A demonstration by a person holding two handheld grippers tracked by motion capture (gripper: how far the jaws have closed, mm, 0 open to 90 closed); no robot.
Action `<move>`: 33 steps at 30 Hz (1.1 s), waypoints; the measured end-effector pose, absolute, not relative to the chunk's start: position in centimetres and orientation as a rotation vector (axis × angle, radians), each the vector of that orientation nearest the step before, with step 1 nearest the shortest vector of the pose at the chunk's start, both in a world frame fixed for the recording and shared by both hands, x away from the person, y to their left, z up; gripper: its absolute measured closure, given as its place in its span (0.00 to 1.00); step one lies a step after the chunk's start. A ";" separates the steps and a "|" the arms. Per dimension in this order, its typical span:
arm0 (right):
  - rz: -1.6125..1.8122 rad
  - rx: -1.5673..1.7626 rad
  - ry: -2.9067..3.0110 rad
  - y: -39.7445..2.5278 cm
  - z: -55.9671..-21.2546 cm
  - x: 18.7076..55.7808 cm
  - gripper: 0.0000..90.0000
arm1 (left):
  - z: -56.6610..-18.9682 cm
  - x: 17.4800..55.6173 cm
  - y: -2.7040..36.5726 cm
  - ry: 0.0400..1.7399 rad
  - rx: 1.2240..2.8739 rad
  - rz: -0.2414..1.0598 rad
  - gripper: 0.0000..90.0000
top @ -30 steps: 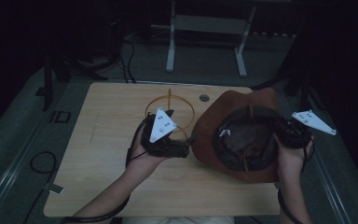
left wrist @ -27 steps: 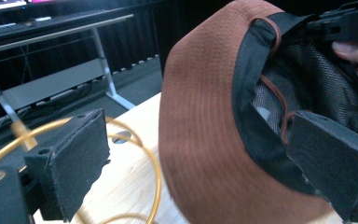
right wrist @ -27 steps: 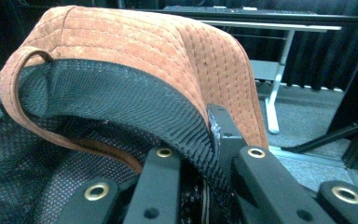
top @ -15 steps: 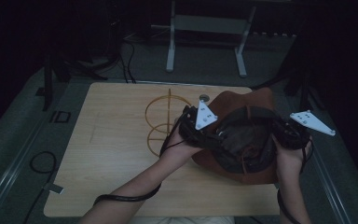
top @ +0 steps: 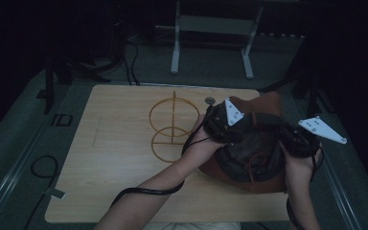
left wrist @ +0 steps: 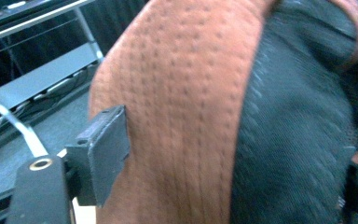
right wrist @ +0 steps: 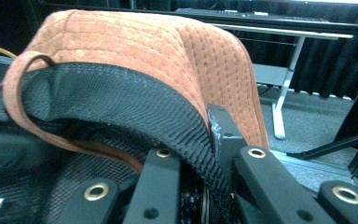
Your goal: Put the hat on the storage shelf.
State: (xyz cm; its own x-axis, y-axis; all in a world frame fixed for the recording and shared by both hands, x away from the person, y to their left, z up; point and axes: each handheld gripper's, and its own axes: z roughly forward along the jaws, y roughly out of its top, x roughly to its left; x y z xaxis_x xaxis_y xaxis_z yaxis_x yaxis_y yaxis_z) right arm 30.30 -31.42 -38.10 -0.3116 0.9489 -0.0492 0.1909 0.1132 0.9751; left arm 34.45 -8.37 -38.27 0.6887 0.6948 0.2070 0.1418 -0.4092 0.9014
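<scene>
A rust-brown hat (top: 267,103) with black mesh lining lies crown-down at the table's right side. My right gripper (top: 294,141) holds its right edge. In the right gripper view the jaws (right wrist: 193,140) are shut on the hat's brim (right wrist: 144,42). My left gripper (top: 220,125) is at the hat's left edge. In the left gripper view its jaws (left wrist: 235,163) stand wide open on either side of the stitched brown brim (left wrist: 182,116). One pad (left wrist: 108,151) sits against the outer face.
A yellow wire stand (top: 173,125) with two rings and an upright post stands left of the hat, close to my left forearm. A small round disc (top: 210,100) lies near the far edge of the wooden table (top: 115,158). A white-legged frame (top: 211,24) stands beyond.
My left gripper has swung right, from beside the wire stand to the hat's left brim. The right gripper has kept its hold and hardly moved.
</scene>
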 end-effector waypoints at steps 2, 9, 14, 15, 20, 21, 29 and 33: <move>1.266 1.134 1.635 -31.4 -38.1 30.1 0.92 | -38.4 34.9 -8.2 0.694 1.892 0.670 0.37; 1.259 1.127 1.654 -30.8 -38.6 29.8 0.92 | -39.2 35.4 -8.8 0.693 1.960 0.728 0.66; 1.262 1.120 1.671 -30.3 -38.9 29.6 0.92 | -39.3 35.4 -9.0 0.689 1.959 0.777 0.91; 1.262 1.116 1.669 -30.2 -38.9 29.5 0.92 | -39.2 35.4 -9.0 0.687 1.955 0.788 0.93; 1.282 1.109 1.667 -30.2 -38.9 28.9 0.86 | -38.5 35.0 -8.6 0.682 1.914 0.805 0.95; 1.293 1.109 1.665 -30.2 -38.9 28.8 0.84 | -38.4 34.9 -8.6 0.679 1.908 0.805 0.95; 1.403 1.056 1.754 -31.1 -39.0 27.1 0.55 | -37.5 33.9 -8.2 0.647 1.832 0.833 0.95; 1.428 1.004 1.798 -31.8 -38.8 25.6 0.50 | -37.2 33.6 -8.1 0.626 1.810 0.839 0.95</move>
State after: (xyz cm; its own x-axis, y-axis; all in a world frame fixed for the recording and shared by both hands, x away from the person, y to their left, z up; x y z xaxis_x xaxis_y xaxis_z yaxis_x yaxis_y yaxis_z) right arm 25.59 -31.81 -38.80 -0.5153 0.8569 -0.0136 0.1806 0.1241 0.9757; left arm 33.58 -8.12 -37.23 0.6249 0.7361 0.2599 0.0400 -0.3626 0.9311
